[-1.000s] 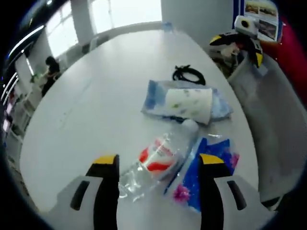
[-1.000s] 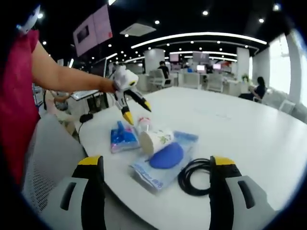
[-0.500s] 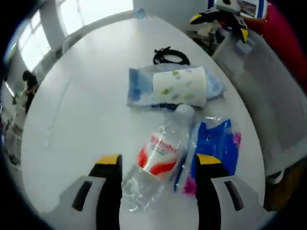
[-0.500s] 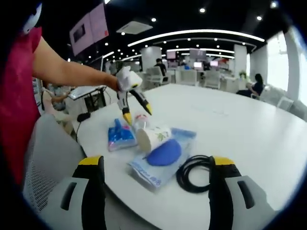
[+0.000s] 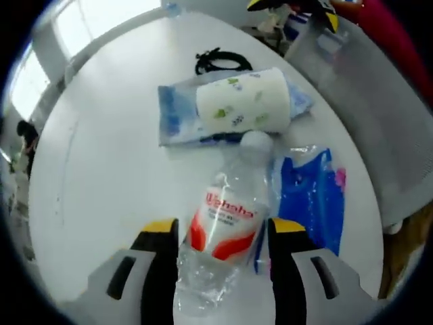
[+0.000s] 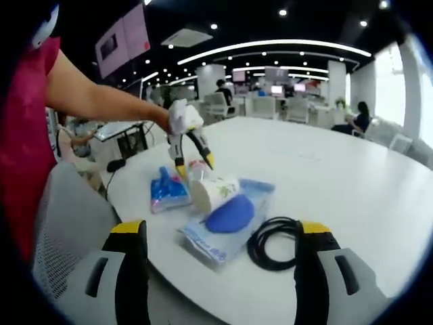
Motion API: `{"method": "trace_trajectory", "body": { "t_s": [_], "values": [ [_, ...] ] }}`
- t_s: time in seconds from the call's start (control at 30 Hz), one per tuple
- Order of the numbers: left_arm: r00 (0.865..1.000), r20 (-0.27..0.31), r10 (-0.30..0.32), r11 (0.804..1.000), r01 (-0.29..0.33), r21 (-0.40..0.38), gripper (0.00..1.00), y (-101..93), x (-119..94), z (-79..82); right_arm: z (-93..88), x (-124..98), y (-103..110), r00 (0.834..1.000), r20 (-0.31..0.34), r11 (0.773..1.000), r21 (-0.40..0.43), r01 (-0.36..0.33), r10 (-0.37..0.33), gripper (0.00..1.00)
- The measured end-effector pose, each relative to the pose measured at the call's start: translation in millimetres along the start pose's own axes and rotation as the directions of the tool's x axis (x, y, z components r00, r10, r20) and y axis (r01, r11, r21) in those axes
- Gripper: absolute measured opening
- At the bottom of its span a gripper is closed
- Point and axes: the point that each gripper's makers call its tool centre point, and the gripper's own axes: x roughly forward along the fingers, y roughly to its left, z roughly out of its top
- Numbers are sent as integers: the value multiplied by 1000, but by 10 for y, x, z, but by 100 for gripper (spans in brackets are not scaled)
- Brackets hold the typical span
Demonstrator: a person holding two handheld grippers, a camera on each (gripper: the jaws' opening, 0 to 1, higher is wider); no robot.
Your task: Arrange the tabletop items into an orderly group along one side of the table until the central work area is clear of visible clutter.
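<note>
Now your left tool (image 5: 218, 233) stands spread around the crumpled clear plastic bottle with a red label (image 5: 223, 233) on the white bench (image 5: 108, 156); your right tool (image 6: 220, 233) stands spread too.

Bright ceiling lights – soft blur, edges warped.

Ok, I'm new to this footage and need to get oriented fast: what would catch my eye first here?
First, the crushed clear water bottle with its red label, lying on the white table between the open jaws of the left gripper. Beyond its cap lies a paper cup on its side on a blue pouch; a blue plastic bag lies beside the bottle. In the right gripper view, a black cable coils near the table edge.
</note>
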Motion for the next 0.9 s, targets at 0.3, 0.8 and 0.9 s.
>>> {"method": "trace_trajectory", "body": {
  "t_s": [0.3,0.8,0.9],
  "values": [
    [1000,-23,-16,999,17,39,46,2,26,-14,-18,10,-10,1000,-7,1000,7,4,-4,89],
    [999,4,-45,998,44,38,46,-66,55,58,-65,27,-12,1000,-30,1000,22,5,-5,89],
    [999,-3,-44,997,44,61,45,-73,60,72,-82,28,-17,999,-36,1000,25,7,-6,89]
  ]
}}
